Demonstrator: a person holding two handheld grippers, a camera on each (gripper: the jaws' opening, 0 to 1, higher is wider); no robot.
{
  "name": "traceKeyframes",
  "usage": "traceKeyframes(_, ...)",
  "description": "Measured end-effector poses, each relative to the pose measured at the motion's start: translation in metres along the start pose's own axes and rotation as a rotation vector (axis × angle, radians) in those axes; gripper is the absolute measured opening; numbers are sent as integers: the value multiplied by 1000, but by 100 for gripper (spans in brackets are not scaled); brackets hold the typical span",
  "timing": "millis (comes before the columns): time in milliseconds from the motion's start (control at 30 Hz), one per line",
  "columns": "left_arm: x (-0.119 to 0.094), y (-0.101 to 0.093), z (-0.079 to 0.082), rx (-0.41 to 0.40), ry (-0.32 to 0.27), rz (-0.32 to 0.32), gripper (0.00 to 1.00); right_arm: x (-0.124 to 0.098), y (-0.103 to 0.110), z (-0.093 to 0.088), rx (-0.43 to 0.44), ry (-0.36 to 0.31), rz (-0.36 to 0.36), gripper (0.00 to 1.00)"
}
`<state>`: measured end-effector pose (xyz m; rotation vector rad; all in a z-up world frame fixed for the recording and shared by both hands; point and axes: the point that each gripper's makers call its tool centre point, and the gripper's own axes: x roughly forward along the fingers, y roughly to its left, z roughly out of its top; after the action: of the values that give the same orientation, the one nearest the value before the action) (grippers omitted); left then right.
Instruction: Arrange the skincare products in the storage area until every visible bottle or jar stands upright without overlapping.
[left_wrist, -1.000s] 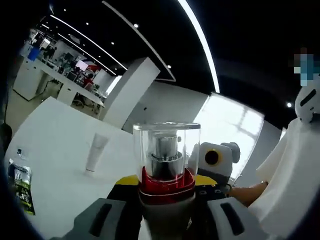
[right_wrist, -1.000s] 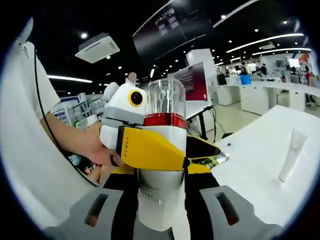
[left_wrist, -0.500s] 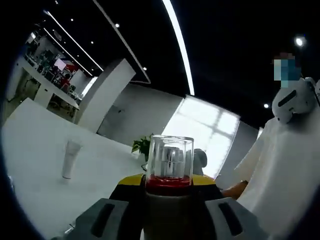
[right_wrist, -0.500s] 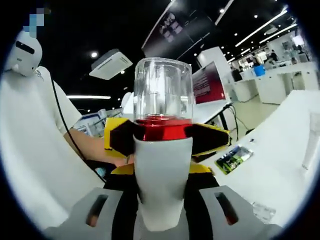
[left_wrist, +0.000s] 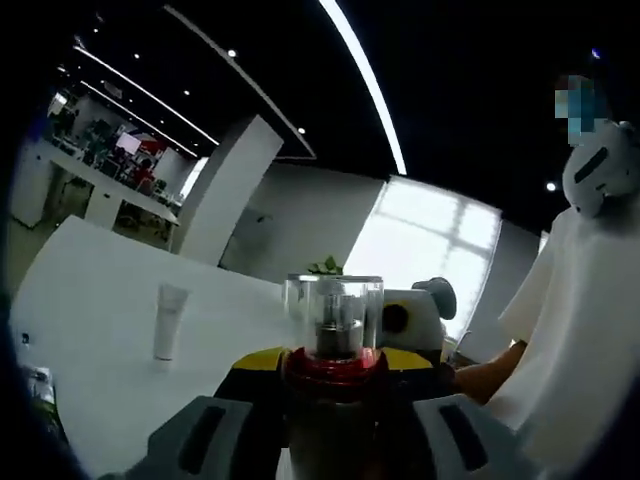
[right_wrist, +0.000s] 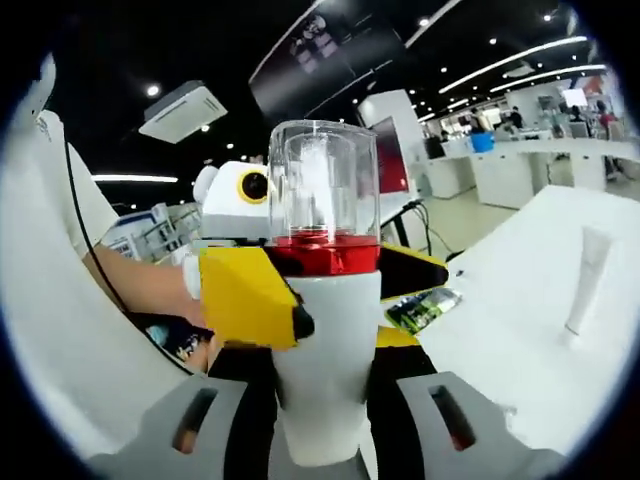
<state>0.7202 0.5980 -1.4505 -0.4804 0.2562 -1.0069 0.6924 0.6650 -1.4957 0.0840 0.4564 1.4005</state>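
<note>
Between both grippers' jaws sat the pump bottle (right_wrist: 322, 300), white body, red collar, clear cap, upright. Right gripper (right_wrist: 322, 440) was clamped on its lower body; left gripper (left_wrist: 330, 440) was closed on it too, jaws either side just under the red collar (left_wrist: 335, 365).

Vs half a sec earlier: in right gripper view the left gripper's yellow jaws had slid from behind the bottle to its left front, and its white housing came back into sight beside the cap. In left gripper view the bottle sat lower and more table showed, so the cams had tilted. Bottle wasn't visibly resting on the table (left_wrist: 110, 300); it looked held in the air by both claws. My read: a handover or re-grip mid-carry, placing not yet done. Which claw will let go, can't tell.

Beyond the bottle: a white tube (right_wrist: 587, 280) stood upright on the table, well apart from the bottle, so already fine for the task. Nearer the bottle, behind its right side in right gripper view, a green-printed sachet (right_wrist: 425, 308) lay flat on the table; prob. needs avoiding when the bottle is set down. Person's sleeve and forearm (right_wrist: 140, 285) were just left of the bottle. Far behind: office desks, pillar, ceiling lights.
</note>
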Motion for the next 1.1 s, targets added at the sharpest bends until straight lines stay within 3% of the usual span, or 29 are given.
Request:
traceKeyframes(300,-1,9,-8,16,29,70,38,4,-6,-7,-36,49,-76,31)
traceKeyframes(1100,-4,14,1,84,26,123,35,6,-6,0,-22,1,11,32)
